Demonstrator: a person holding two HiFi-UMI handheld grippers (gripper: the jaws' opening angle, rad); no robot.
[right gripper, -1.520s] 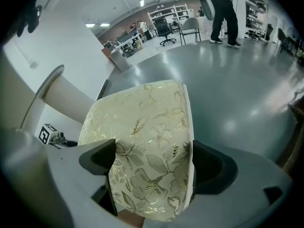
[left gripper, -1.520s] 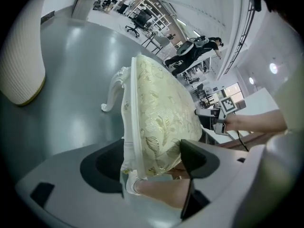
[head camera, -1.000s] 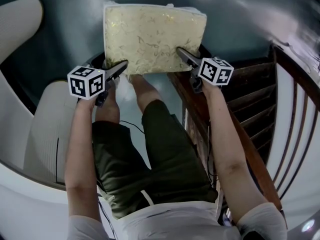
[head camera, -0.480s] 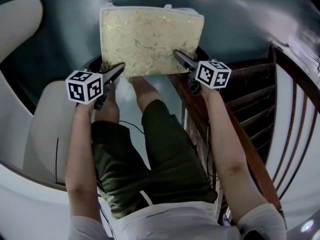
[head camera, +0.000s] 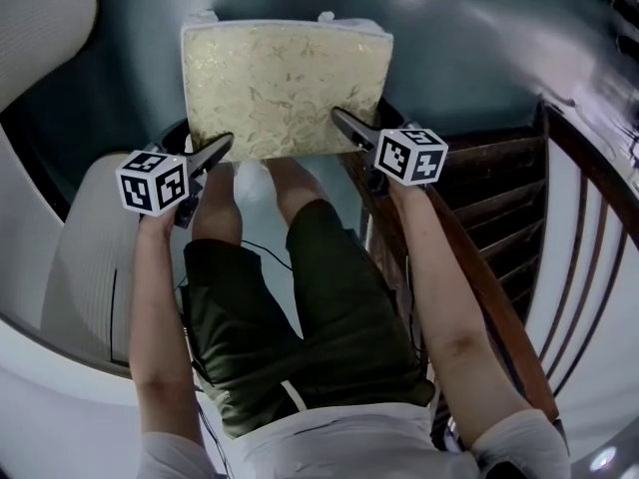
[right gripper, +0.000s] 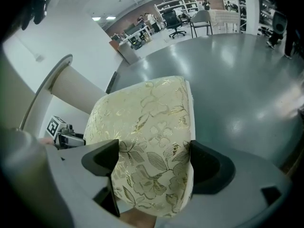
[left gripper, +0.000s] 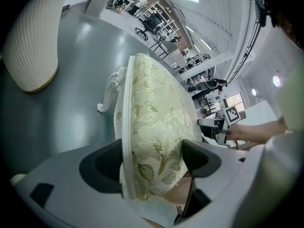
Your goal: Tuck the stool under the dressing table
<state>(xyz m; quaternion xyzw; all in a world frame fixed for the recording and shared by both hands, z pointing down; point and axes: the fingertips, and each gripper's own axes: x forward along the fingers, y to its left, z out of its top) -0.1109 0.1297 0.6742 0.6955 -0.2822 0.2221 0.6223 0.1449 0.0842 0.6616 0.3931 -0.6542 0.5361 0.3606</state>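
Dark olive shorts point(head camera: 329, 307) and a white short-sleeved top point(head camera: 349, 445) are worn. A thin black cable point(head camera: 265, 251) is seen across the shorts. Black-and-white square markers are shown on the left cube point(head camera: 152, 181) and right cube point(head camera: 410, 155).

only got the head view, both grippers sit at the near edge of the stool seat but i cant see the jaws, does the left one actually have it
Observer: Yes. The left gripper grips the stool: cushion and white rim sit between its jaws, one jaw on each face.
Operator: and the right
Observer: The right gripper has just been closing its jaws; the cushion corner fills the gap and touches both.
Operator: whats under the seat
Observer: A carved white leg curves down from the seat's far corner.
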